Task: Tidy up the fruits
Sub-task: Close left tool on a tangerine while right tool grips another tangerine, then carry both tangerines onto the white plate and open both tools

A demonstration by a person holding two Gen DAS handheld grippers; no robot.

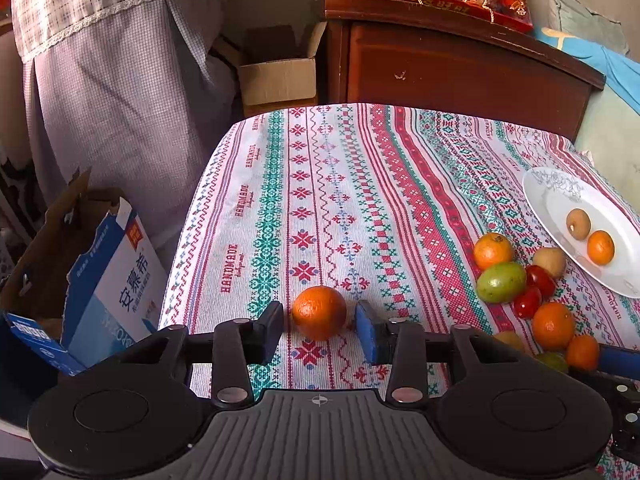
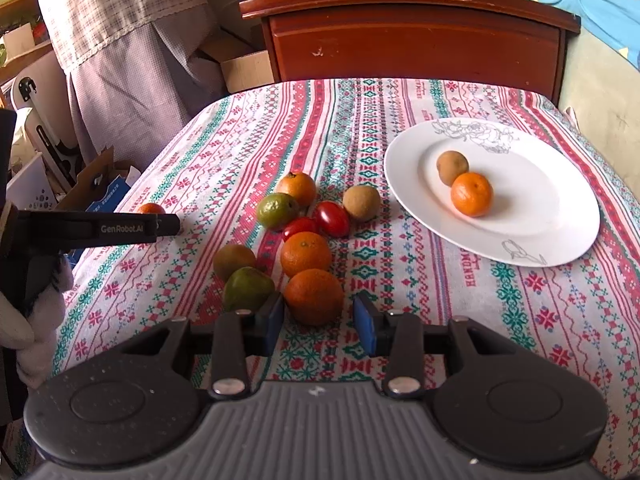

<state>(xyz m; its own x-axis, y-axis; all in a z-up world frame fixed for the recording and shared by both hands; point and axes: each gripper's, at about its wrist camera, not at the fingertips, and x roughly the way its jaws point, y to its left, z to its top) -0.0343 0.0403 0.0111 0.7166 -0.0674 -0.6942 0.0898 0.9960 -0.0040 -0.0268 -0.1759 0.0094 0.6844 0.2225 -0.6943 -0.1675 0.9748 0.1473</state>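
My left gripper (image 1: pixel 319 326) is open with a lone orange (image 1: pixel 319 312) between its fingertips on the patterned tablecloth, apart from both pads. My right gripper (image 2: pixel 319 320) is open around the nearest orange (image 2: pixel 314 297) of a fruit pile; no pad touches it. The pile holds more oranges (image 2: pixel 305 253), green fruits (image 2: pixel 277 210), two red tomatoes (image 2: pixel 332 218) and brown round fruits (image 2: pixel 361 203). A white plate (image 2: pixel 536 216) to the right carries one orange (image 2: pixel 471 194) and one brown fruit (image 2: pixel 452 167). The left gripper's side shows in the right wrist view (image 2: pixel 160 226).
The table's left edge drops to an open blue-and-white carton (image 1: pixel 100 292) on the floor. A wooden cabinet (image 2: pixel 416 40) with a red gift box stands behind the table, next to a cardboard box (image 1: pixel 276 76). A checked curtain hangs at left. A bed lies at right.
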